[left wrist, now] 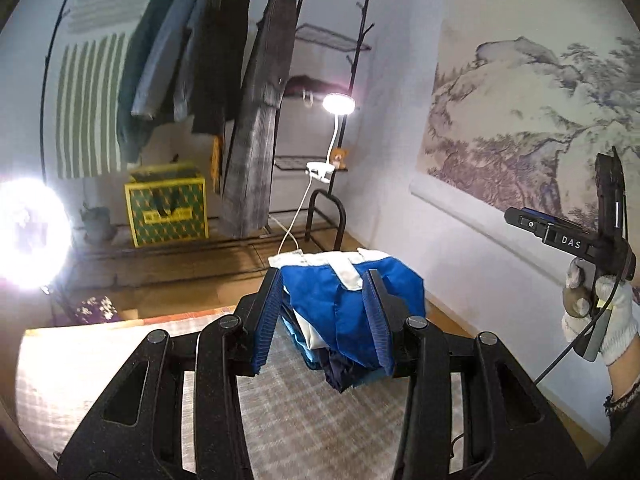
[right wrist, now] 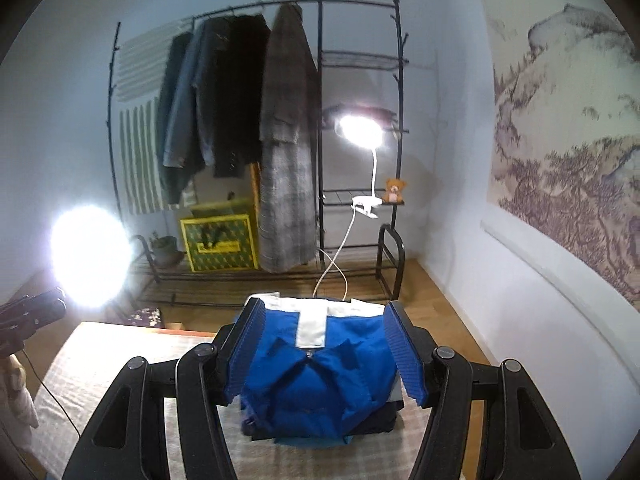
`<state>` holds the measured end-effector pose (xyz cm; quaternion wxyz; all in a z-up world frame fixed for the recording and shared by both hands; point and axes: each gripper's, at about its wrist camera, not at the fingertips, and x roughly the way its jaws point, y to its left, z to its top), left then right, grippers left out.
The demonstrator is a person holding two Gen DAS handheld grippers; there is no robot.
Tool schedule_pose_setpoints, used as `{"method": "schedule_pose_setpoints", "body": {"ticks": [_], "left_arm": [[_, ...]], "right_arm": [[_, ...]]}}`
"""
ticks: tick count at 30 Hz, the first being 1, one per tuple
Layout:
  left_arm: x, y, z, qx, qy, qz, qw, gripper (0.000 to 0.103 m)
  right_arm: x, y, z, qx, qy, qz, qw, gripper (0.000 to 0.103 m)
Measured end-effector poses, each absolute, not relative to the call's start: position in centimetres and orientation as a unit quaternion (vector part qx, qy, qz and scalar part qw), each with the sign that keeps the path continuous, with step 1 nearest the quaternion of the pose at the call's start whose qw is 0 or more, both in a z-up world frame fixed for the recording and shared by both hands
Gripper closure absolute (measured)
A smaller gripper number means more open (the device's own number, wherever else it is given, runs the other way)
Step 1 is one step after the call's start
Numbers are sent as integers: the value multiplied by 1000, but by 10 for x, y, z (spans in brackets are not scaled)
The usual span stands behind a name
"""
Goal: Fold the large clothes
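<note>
Blue jacket (right wrist: 316,376) folded, topping stack at lower centre of checked worktop (right wrist: 120,356) — fold looks done. Left gripper (left wrist: 324,316) and right gripper (right wrist: 324,356): fingers wide apart, empty — nothing left visible.

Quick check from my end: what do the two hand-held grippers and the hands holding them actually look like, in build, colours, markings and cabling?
Left hand-held gripper and right hand-held gripper match: black linkage arms with round pivot bolts and blue ribbed pads. From outside, the right unit's body is black, lettered "DAS", with a thin black cable. The hand wears a white knit glove; a dark beaded wristband shows.
</note>
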<state>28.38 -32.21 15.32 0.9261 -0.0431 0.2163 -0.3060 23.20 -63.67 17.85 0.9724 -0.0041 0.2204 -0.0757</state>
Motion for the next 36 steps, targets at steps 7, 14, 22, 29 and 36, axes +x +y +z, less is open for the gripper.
{"method": "schedule_pose_setpoints", "body": {"ticks": [7, 14, 22, 29, 36], "left_arm": [[222, -287, 185, -35, 180, -311, 933, 61], [166, -265, 212, -24, 149, -318, 936, 61], [128, -243, 227, -17, 133, -311, 941, 61], [106, -227, 205, -15, 147, -306, 941, 61], [91, -221, 166, -8, 168, -312, 935, 60]], "right_arm": [[175, -594, 206, -11, 201, -65, 977, 39], [132, -570, 226, -14, 182, -59, 981, 39], [97, -555, 243, -14, 170, -57, 984, 39], [73, -536, 233, -18, 174, -53, 983, 36], [63, -511, 191, -19, 195, -45, 980, 33]]}}
